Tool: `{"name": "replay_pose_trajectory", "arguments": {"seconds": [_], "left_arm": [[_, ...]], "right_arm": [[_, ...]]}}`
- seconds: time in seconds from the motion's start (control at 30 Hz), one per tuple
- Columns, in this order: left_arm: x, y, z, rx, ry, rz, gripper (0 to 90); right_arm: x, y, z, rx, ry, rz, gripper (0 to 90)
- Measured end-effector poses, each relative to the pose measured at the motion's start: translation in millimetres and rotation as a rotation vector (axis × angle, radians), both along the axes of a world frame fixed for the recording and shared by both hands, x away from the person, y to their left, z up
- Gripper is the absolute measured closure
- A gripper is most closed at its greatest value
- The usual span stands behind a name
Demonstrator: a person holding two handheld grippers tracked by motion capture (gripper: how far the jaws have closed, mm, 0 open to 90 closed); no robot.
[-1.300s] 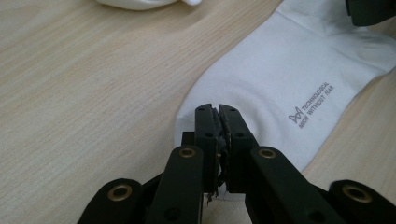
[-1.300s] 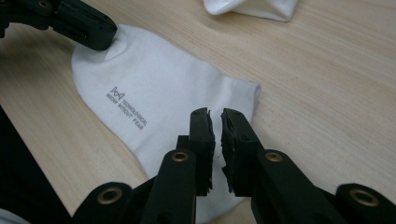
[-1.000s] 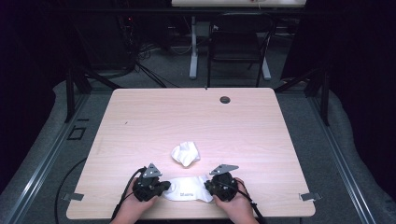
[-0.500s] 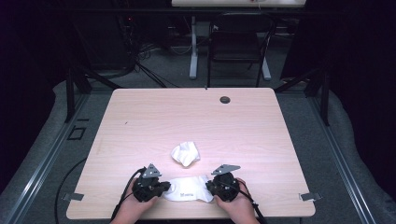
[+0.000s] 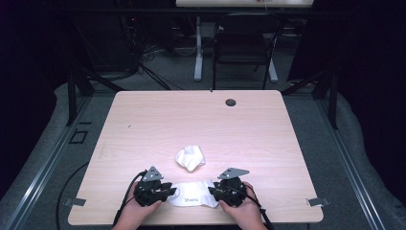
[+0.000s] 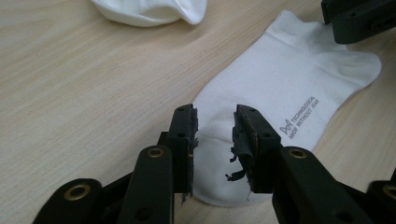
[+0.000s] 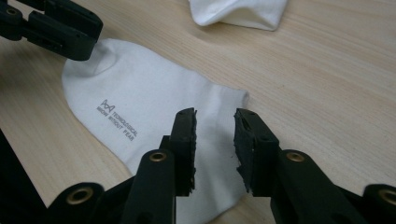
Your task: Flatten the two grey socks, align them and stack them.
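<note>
Table (image 5: 158, 120): light wood-grain top, the largest item, carrying everything listed below. No bin, box or tray stood on it; nothing was contained in anything.

Flat sock (image 5: 191, 196): white, laid out flat near the person's edge of the table, stretched between the two tongs. Grey printed lettering sat near its middle. In the left gripper view (image 6: 280, 88) one rounded end lay beneath and between the jaws; in the right gripper view (image 7: 154, 107) the opposite end lay beneath and between that pair.

Crumpled sock (image 5: 190, 158): white, bunched into a loose lump, lying just beyond the flat sock, farther from the person than both tongs and roughly midway between them. Apart from the flat sock; nothing stood between them.

Left gripper (image 6: 215, 133): held in the person's left hand (image 5: 131, 215) at the flat sock's left end. Jaws had just been opening and stood spread, the sock's cloth lying between them, pads not pressing it.

Right gripper (image 7: 215, 135): held in the right hand (image 5: 244, 213) at the sock's right end. Jaws likewise had just been opening, spread, the cloth lying loose between them.

Dark round grommet (image 5: 231, 102): small, set in the far edge of the table, well apart from both tongs.
</note>
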State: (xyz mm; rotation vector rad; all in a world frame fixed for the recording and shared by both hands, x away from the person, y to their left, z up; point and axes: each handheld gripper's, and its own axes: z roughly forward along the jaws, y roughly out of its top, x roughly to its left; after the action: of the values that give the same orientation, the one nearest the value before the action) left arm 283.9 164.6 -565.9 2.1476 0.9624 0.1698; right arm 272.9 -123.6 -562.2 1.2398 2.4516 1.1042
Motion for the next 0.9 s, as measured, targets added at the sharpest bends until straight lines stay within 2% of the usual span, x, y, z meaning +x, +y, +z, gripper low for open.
{"name": "replay_pose_trajectory", "arguments": {"seconds": [0.07,0.2,0.3,0.5,0.7,0.9], "left_arm": [[1.3,2.2,1.2,-0.01,-0.006,0.007,64.2],[3.1,6.5,2.8,-0.019,-0.02,0.032,61.6],[4.5,9.8,4.1,-0.022,-0.024,0.04,60.1],[8.7,14.2,3.5,-0.015,-0.035,0.061,58.9],[12.9,17.6,3.3,-0.019,-0.034,0.079,58.6],[16.8,20.3,3.8,-0.028,-0.03,0.091,58.6]], "right_arm": [[-0.1,2.2,0.7,-0.017,-0.007,0.033,62.8],[1.7,4.2,2.6,-0.016,-0.013,0.042,61.3],[5.3,4.5,10.5,-0.008,-0.009,0.047,61.0],[14.8,9.8,19.8,-0.033,-0.032,0.044,61.6],[30.9,24.2,25.3,-0.023,-0.067,0.021,62.9],[40.9,33.5,25.5,-0.042,-0.069,0.022,65.2]]}}
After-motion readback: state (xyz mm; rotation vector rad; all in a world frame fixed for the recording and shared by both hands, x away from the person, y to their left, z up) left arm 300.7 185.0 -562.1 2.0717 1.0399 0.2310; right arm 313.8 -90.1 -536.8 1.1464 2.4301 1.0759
